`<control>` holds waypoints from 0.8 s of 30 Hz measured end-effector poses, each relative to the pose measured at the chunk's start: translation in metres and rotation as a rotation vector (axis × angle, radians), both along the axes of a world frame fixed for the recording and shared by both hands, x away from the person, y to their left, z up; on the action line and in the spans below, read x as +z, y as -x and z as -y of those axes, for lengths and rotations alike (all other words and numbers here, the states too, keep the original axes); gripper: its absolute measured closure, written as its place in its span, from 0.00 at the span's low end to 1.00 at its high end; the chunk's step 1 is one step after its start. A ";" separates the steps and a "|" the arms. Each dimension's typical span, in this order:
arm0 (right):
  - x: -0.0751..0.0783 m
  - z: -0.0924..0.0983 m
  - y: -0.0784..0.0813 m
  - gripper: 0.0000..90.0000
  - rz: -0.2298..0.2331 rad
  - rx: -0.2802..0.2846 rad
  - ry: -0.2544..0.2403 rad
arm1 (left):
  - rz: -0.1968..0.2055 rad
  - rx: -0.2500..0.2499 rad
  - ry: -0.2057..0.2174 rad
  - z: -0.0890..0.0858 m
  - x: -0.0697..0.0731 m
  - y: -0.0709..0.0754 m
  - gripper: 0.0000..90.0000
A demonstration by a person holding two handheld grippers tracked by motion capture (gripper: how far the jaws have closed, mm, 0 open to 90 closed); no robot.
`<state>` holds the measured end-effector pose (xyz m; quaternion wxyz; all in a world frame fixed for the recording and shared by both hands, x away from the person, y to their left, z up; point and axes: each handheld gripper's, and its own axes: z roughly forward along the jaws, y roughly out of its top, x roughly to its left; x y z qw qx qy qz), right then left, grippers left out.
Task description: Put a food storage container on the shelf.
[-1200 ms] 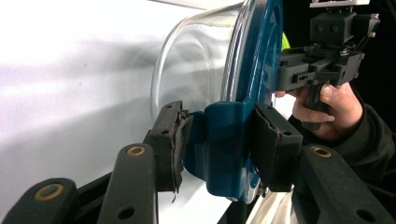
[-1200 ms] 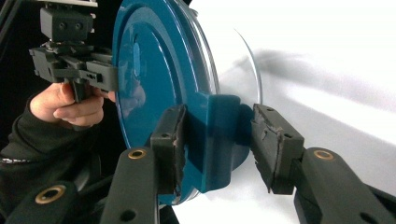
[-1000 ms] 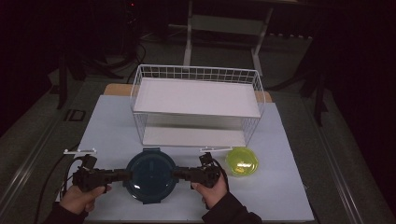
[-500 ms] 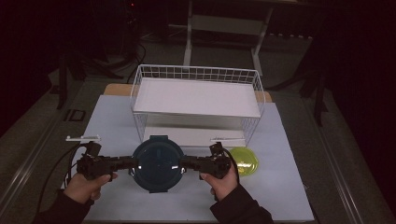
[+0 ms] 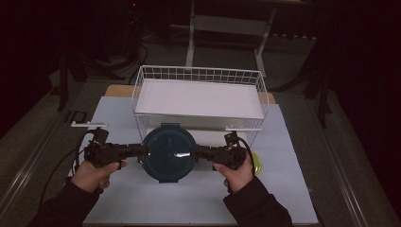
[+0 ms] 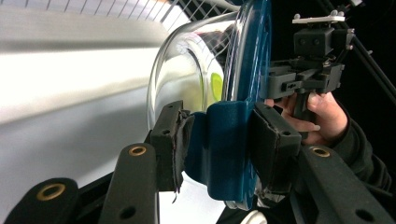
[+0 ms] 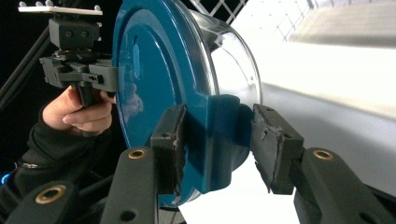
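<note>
Both grippers, left [image 5: 137,150] and right [image 5: 197,152], have lifted the lidded container [image 5: 169,152] off the tabletop [image 5: 142,198], toward mid-frame. Their fingers clamp its blue lid tabs. It now hangs before the wire basket [image 5: 198,75], probably bound there.

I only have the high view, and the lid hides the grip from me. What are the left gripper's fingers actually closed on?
Observer: In the left gripper view, the left gripper has its fingers clamped on a blue latch tab at the lid's edge.
Operator: And the right side?
Observer: The right gripper has its fingers on either side of the opposite tab in the same way.
Operator: What's under the lid?
Observer: A clear glass bowl is attached beneath the lid. You can see straight through it to a yellow-green object.
</note>
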<state>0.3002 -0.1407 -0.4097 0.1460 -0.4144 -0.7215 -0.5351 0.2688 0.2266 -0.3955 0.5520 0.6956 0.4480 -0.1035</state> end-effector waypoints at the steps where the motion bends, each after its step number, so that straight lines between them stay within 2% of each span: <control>1: 0.003 0.002 -0.001 0.62 0.004 -0.002 -0.001 | 0.004 -0.003 -0.001 0.002 0.003 -0.002 0.63; 11: 0.026 0.022 -0.017 0.62 0.020 -0.047 -0.022 | 0.026 -0.009 0.015 0.021 0.027 -0.031 0.64; 21: 0.056 0.044 -0.047 0.62 0.038 -0.090 -0.035 | 0.043 -0.019 0.035 0.042 0.054 -0.069 0.64; 24: 0.064 0.047 -0.058 0.62 0.026 -0.095 -0.038 | 0.048 -0.012 0.039 0.044 0.060 -0.079 0.64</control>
